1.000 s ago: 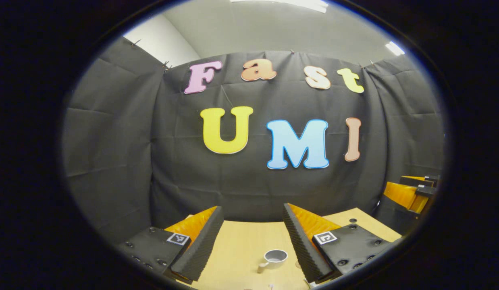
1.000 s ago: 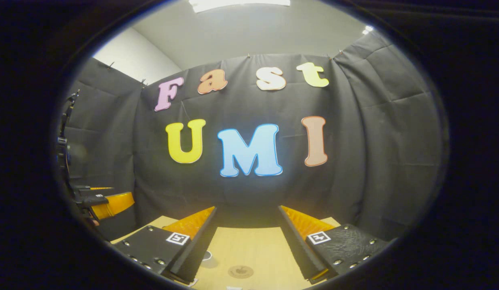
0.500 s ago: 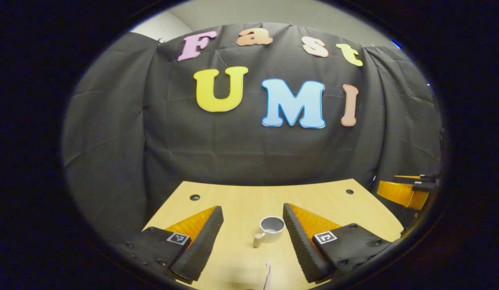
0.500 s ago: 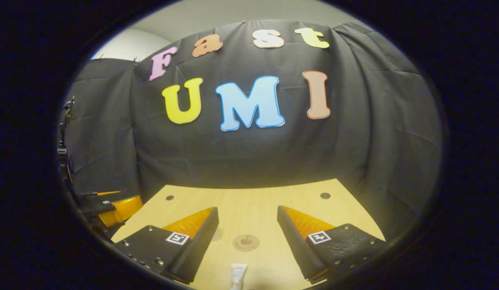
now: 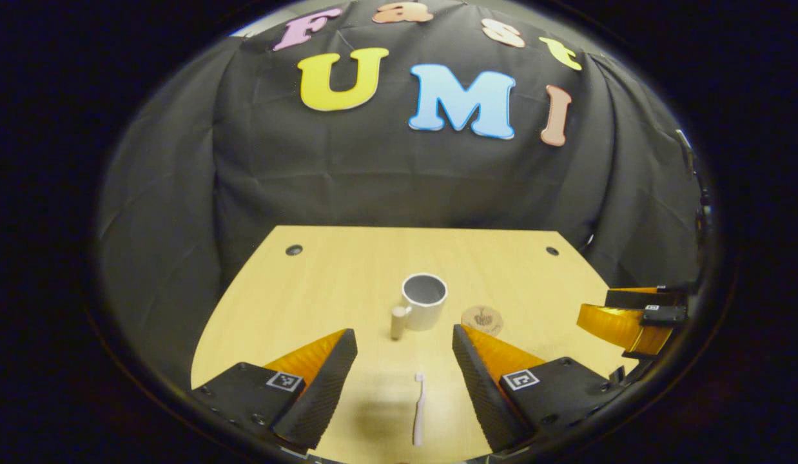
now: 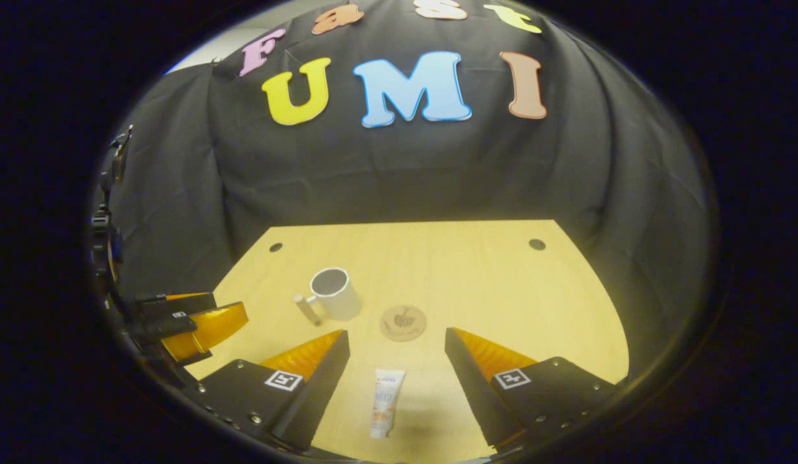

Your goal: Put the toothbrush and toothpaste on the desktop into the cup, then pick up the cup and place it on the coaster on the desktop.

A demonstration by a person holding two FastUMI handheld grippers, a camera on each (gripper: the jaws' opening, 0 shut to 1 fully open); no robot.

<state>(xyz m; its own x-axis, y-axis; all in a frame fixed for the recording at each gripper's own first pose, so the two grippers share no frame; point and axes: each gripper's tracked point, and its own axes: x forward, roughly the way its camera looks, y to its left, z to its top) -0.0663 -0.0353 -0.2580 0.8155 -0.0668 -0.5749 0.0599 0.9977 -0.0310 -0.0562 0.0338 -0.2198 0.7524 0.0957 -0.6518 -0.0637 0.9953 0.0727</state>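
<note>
A white cup (image 5: 425, 301) with a handle on its near left stands upright mid-table; the right gripper view has the cup (image 6: 336, 294) too. A pale toothbrush (image 5: 419, 410) lies flat on the wood between the fingers of my left gripper (image 5: 404, 348), which is open and above it. A round brown coaster (image 5: 482, 318) lies just right of the cup, and the coaster (image 6: 403, 322) appears again ahead of my right gripper (image 6: 397, 348). That gripper is open over a white toothpaste tube (image 6: 385, 403) lying lengthwise. The other gripper's fingers (image 6: 202, 325) show at the left edge.
The light wooden desktop (image 5: 347, 277) has two small dark holes (image 5: 294, 249) near its far corners. Black cloth closes off the back and both sides. The right gripper's body (image 5: 631, 319) shows at the right edge of the left gripper view.
Both views have tilted down from the wall to the table. The cup, coaster, toothbrush and toothpaste have come into fuller view. Both grippers stay open.
</note>
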